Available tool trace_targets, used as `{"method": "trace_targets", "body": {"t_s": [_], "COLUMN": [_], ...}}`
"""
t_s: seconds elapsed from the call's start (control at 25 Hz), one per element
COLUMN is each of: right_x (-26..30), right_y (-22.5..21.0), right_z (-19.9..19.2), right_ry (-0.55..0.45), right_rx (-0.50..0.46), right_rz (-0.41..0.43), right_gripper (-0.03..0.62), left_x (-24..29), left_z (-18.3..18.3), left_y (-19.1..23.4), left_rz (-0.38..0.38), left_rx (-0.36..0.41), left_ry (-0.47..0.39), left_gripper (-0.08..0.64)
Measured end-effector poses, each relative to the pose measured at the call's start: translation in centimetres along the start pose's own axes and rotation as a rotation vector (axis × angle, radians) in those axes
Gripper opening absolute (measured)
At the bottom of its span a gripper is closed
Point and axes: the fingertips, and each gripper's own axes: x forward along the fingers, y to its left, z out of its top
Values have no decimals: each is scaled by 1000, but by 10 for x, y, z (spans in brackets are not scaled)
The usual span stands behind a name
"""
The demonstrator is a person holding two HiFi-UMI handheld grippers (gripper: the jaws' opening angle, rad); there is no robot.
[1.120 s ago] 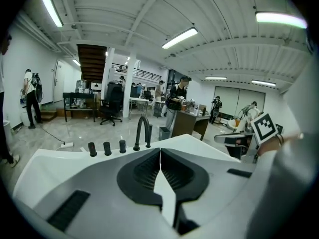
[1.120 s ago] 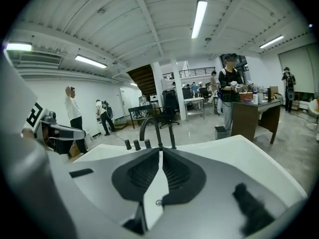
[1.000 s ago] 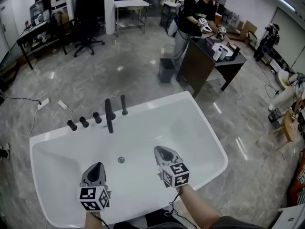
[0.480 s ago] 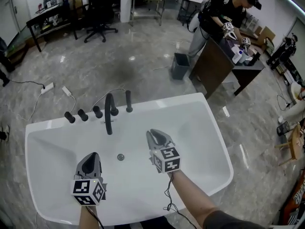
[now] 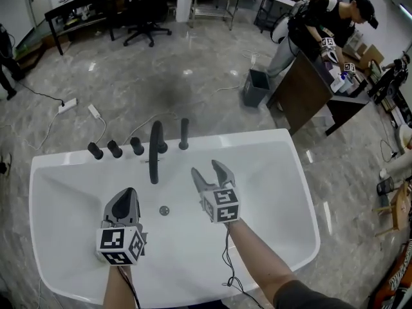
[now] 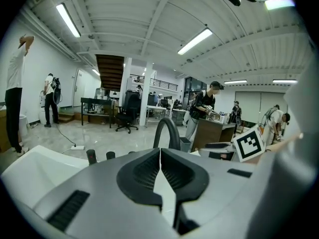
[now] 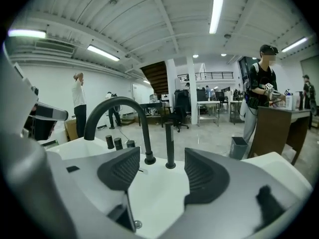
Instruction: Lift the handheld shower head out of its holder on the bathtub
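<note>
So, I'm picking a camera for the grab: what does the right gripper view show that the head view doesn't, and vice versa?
Right gripper view only: ceiling lights, a staircase. Head view only: the bathtub's near rim, the marker cube on the left gripper. Both: the right gripper, jaws opening and empty, the upright handheld shower head, the spout.

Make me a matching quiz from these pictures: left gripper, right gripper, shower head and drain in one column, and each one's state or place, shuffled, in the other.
1. left gripper
2. right gripper
3. shower head
4. drain

A. upright in its holder on the tub rim
B. fingers apart, empty
C. in the tub floor
D. fingers together

Pairs: 1-D, 2-B, 3-A, 4-C.
The right gripper's fingers are opening, with nothing between them.
</note>
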Motion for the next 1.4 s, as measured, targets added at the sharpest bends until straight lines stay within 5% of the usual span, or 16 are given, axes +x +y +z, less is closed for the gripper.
{"method": "trace_targets", "body": {"t_s": [0.8, 1.04, 1.32, 1.4], "right_x": [133, 165, 193, 196], "right_y": [-19, -27, -20, -22], "right_z": [-26, -35, -38, -40], "right_ry": [-4, -3, 30, 36], "right_rx": [-100, -15, -77, -68], "right_rz": [-12, -28, -3, -13], "right_gripper": [259, 259, 254, 197], "left_x": [58, 71, 77, 78], "left_z": [-33, -39, -43, -46], "left_y": [41, 55, 63, 66], "left_rz": [44, 49, 55, 60], "left_rx": [-21, -15, -37, -38], "left_ry": [-14, -31, -40, -34], "left_gripper": [15, 15, 15, 15]}}
